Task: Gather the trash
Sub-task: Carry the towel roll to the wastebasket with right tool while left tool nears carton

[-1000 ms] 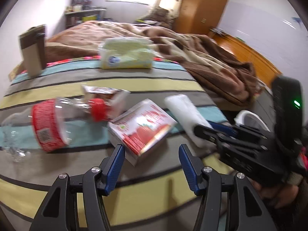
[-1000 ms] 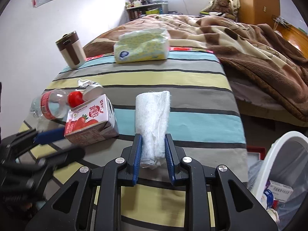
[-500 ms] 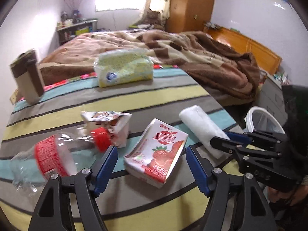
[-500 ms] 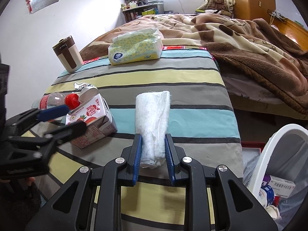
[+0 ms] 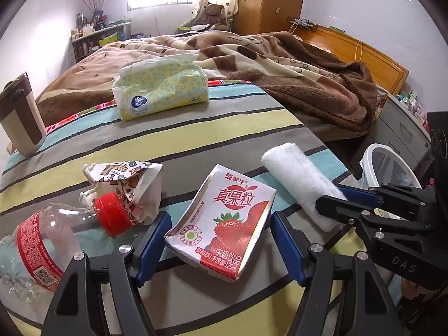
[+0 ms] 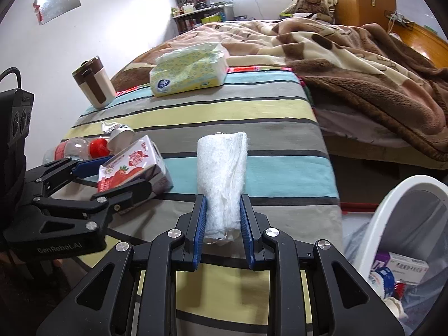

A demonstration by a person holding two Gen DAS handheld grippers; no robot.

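Bin view: right wrist camera alone looks into the white bin (image 6: 383, 224), showing a white box (image 6: 403, 267) and other scraps; the left view catches only the bin's rim (image 5: 375, 151).
Mirror: a shiny sheet (image 6: 57, 2) on the wall shows only in the right view.
Left gripper (image 5: 217, 240): jaws spread wide, straddling the near end of the strawberry carton (image 5: 226, 221) on the striped cover (image 5: 210, 128), blue pads beside it, gripping nothing.
Right gripper (image 6: 223, 221): clamped on the near end of the white roll (image 6: 221, 173), which lies lengthwise on the cover, beside the carton.
Change: the left gripper has come forward since a second ago, so the carton now sits between its fingers; before it lay just ahead of the tips. The right gripper stays pinched on the roll, which has not moved.
Count, trash on cover: one carton, one roll, one clear bottle (image 5: 47, 246) with a red cap, one crumpled wrapper (image 5: 128, 182) touching that cap.
Count, other: one tissue pack (image 5: 159, 86), one brown-and-cream cup (image 5: 21, 114), one teddy bear (image 5: 214, 11) far back.
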